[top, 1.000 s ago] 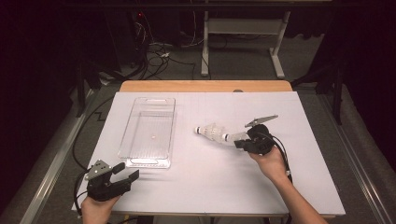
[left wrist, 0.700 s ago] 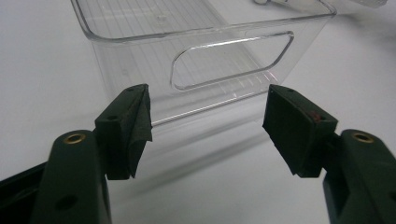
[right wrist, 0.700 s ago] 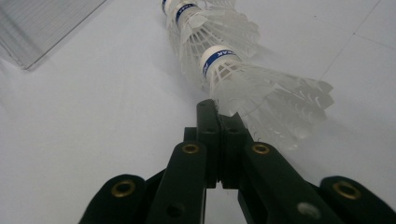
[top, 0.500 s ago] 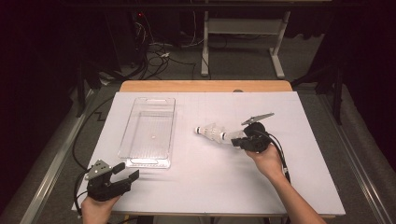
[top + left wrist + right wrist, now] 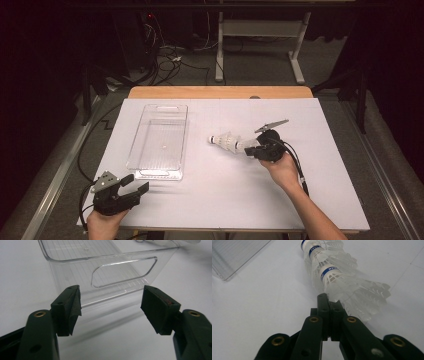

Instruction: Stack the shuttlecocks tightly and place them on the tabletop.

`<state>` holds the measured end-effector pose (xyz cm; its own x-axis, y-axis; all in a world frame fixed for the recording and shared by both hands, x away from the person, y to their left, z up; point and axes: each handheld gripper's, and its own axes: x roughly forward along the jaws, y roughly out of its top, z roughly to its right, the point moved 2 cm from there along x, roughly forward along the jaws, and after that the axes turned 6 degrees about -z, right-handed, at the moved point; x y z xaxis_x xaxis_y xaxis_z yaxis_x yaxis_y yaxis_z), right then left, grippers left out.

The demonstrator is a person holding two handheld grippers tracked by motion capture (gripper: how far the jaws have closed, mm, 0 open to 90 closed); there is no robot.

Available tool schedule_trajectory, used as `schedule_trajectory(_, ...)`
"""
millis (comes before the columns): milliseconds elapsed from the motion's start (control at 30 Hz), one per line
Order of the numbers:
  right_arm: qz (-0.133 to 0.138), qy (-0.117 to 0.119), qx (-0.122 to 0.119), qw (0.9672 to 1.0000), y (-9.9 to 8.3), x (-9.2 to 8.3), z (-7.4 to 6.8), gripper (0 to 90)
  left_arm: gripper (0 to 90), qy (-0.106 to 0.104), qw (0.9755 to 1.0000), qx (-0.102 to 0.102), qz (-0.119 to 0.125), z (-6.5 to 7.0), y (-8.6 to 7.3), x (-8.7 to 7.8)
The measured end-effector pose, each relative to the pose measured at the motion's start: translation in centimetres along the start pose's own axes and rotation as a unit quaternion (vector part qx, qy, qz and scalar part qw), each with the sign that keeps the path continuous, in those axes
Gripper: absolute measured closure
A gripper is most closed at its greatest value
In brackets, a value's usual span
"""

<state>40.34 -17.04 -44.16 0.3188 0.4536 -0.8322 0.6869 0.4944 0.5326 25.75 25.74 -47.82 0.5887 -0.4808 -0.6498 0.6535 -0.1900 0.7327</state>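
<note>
Left gripper: the black 2-jaw left gripper (image 5: 135,187) sits at the lower left of the high view, held by a hand (image 5: 102,225) at the table's near edge; its jaws stand wide apart with nothing between them, and in the left gripper view (image 5: 111,308) they frame bare white surface just short of the tray's end wall.
Tray: the clear, ribbed, rectangular plastic tray (image 5: 145,162) lies left of centre in the high view, its long side running up the frame; a handle slot shows in the end wall (image 5: 123,271) in the upper half of the left gripper view; a corner of it appears at the upper left of the right gripper view (image 5: 227,262).
Table: the white table top (image 5: 210,200) spans the middle of the high view.
Shuttlecocks: a nested stack of white feather shuttlecocks with blue bands (image 5: 227,141) lies on its side just right of centre, cork end pointing left; 3 blue bands show in the right gripper view (image 5: 332,272).
Right gripper: the black 2-jaw right gripper (image 5: 248,150), held by the right hand (image 5: 282,170), has its jaws pressed together, tips (image 5: 329,301) pinching the feather edge of the nearest shuttlecock.
</note>
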Motion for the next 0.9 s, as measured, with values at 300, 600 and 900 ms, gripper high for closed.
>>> schedule_trajectory(300,-0.001,0.001,-0.003,1.0000,0.2,0.4,0.0,90.0,33.0,0.000,1.0000,0.000,0.001,0.0,0.0,0.0)
schedule_trajectory(600,0.000,0.003,-0.001,1.0000,0.4,0.9,0.0,90.0,33.0,-0.001,1.0000,0.000,0.000,0.0,0.0,0.0)
schedule_trajectory(900,0.002,0.006,0.003,1.0000,0.8,1.4,-0.1,90.0,33.0,-0.001,1.0000,0.000,0.000,0.0,0.0,0.0)
